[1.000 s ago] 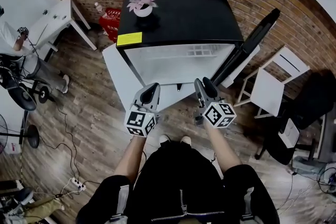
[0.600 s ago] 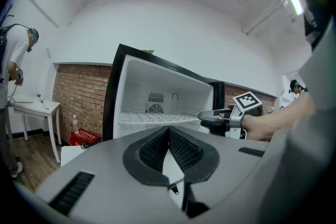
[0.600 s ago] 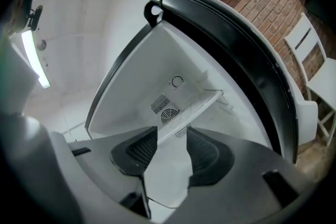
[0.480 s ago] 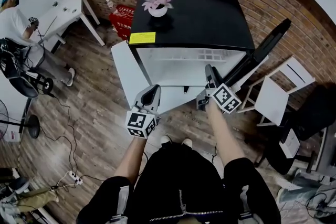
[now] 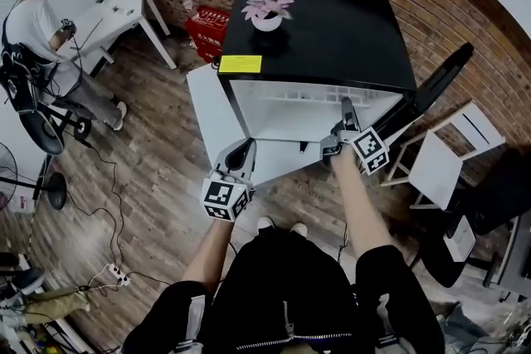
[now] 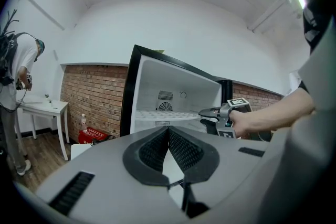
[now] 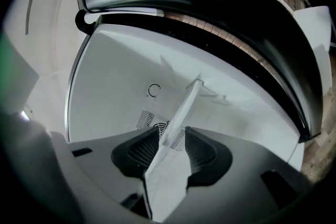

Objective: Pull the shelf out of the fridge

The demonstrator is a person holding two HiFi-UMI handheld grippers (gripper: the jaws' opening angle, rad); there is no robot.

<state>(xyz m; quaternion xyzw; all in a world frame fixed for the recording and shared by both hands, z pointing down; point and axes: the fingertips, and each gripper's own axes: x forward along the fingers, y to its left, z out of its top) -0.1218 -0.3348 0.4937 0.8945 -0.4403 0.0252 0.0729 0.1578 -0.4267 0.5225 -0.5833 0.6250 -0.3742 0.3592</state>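
The small black fridge point(image 5: 332, 21) stands open, its white inside facing me. A white shelf point(image 5: 307, 95) spans it near the top. My right gripper point(image 5: 347, 108) reaches in at the shelf's right front edge. In the right gripper view the shelf point(image 7: 181, 113) runs edge-on between the jaws of the right gripper point(image 7: 170, 134), which are closing around it, with a little gap still showing. My left gripper point(image 5: 241, 152) hangs lower, in front of the fridge, shut and empty point(image 6: 168, 131). The left gripper view shows the shelf point(image 6: 168, 114) and the right gripper point(image 6: 205, 113) at its edge.
A potted pink plant point(image 5: 267, 11) sits on the fridge top. The black fridge door point(image 5: 436, 91) swings out to the right, beside a white chair point(image 5: 440, 157). A red crate point(image 5: 209, 25), a white table point(image 5: 124, 8) and a person point(image 5: 37, 21) are at the left. Cables lie on the wooden floor.
My right gripper has moved up and forward from in front of the fridge to the shelf's front edge. The left gripper has stayed low and shut.
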